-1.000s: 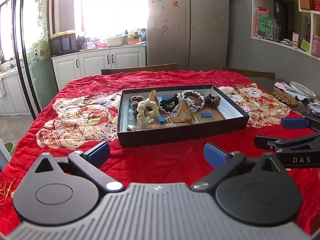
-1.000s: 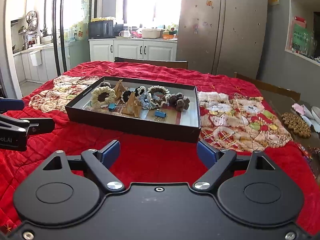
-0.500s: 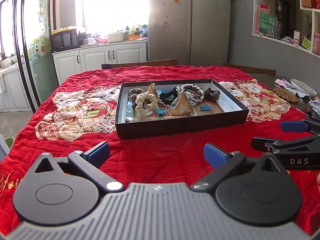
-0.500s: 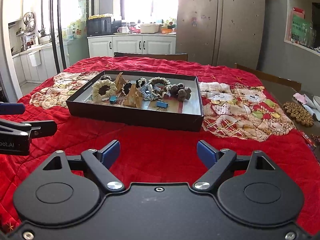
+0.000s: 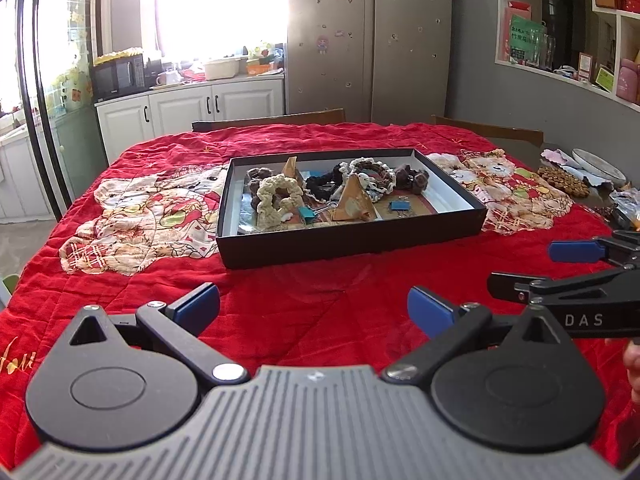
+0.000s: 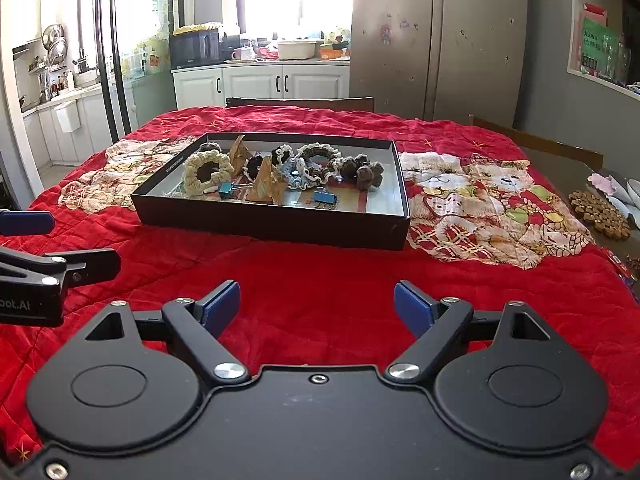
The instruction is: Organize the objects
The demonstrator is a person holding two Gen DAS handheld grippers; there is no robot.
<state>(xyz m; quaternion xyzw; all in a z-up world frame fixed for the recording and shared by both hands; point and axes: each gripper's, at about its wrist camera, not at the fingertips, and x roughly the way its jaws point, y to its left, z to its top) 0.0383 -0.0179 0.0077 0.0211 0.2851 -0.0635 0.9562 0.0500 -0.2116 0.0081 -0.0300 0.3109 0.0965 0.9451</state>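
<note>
The left gripper (image 5: pixel 313 307) has its jaws spread wide with nothing between them but the red quilt (image 5: pixel 312 300) that covers the worktop. The right gripper (image 6: pixel 317 305) is the same: jaws wide apart and empty, above bare red cloth.

Straight ahead of both pairs of jaws, well beyond the blue pads, sits a shallow black tray (image 5: pixel 352 240) on the quilt. For the left jaws it lies ahead and slightly to the right; for the right jaws, ahead and slightly to the left.

Inside the tray is a jumble of things. A cream scrunchie (image 5: pixel 278 198) lies toward its left end, with a small blue binder clip (image 5: pixel 307 213) just beside it. Two tan paper pyramids (image 5: pixel 354 200) stand among them, and a second blue binder clip (image 5: pixel 400 205) lies on the tray floor to the right. Dark and pale scrunchies (image 6: pixel 316 162) crowd the far side.

From the left wrist view, the right gripper shows at the right of the jaws, level with them.
</note>
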